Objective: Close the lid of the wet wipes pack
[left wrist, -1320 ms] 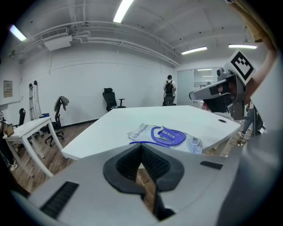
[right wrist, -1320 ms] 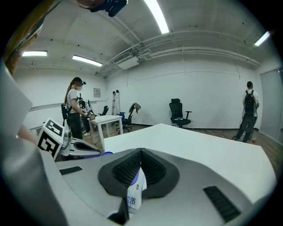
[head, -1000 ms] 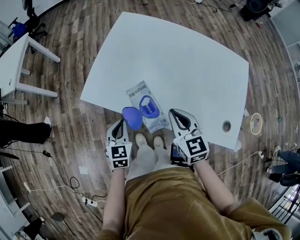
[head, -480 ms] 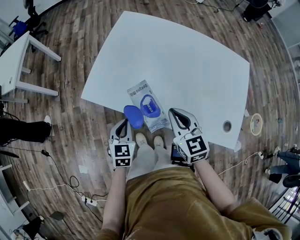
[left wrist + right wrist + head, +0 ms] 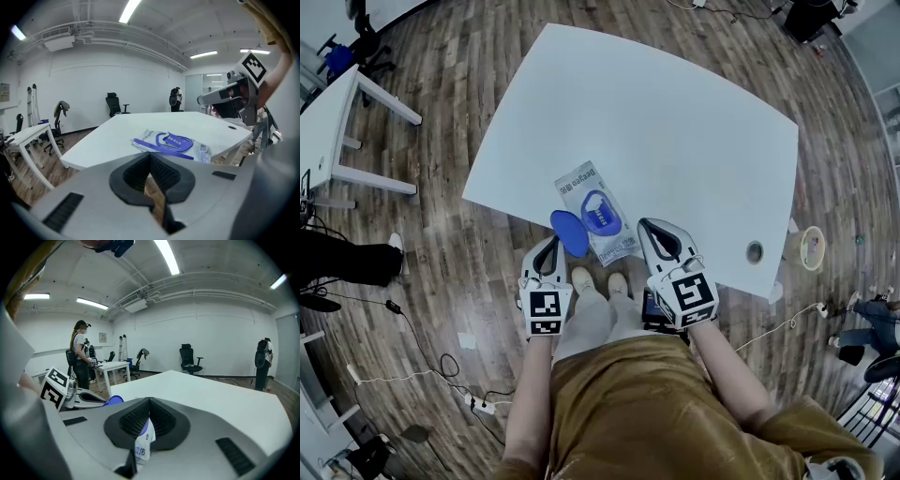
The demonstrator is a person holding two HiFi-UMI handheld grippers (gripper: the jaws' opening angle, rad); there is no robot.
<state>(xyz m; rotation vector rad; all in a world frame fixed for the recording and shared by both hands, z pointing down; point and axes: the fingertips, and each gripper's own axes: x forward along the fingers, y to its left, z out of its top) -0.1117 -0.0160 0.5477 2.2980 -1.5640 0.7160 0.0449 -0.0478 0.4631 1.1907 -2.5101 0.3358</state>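
Both grippers are hovering at the near edge of the white table (image 5: pixel 675 122). My left gripper (image 5: pixel 547 247) is hanging just off that edge, over the floor. Its jaws are drawn together with nothing between them, and only a thin slit of wood floor is showing through them in the left gripper view (image 5: pixel 150 158). My right gripper (image 5: pixel 652 226) is sitting over the near edge, just right of the wet wipes pack (image 5: pixel 595 214). Its jaws are also pulled together, and a strip of the pack's printed film is showing through the slit (image 5: pixel 143 437). From the left gripper view this gripper is riding above the surface, with the pack lying flat below it.

The pack is lying at the near edge of the surface, closer to the left corner than the right, turned at a slant. Its blue lid (image 5: pixel 570 232) is swung open toward my left gripper and is jutting out past the edge, just ahead of the closed jaws. The oval opening is facing up.

Apart from a round cable hole (image 5: pixel 754 251) near the right corner, the surface is carrying only the pack. Around it the wood plank floor (image 5: pixel 459 141) is spreading out, with a second white table (image 5: pixel 328 122) off to the left, an office chair (image 5: pixel 356 47) beyond it, and a power strip (image 5: pixel 483 405) with cables behind me. In the right gripper view a person (image 5: pixel 79 357) is standing by that other table, and ceiling light strips (image 5: pixel 166 256) are glowing above white walls.
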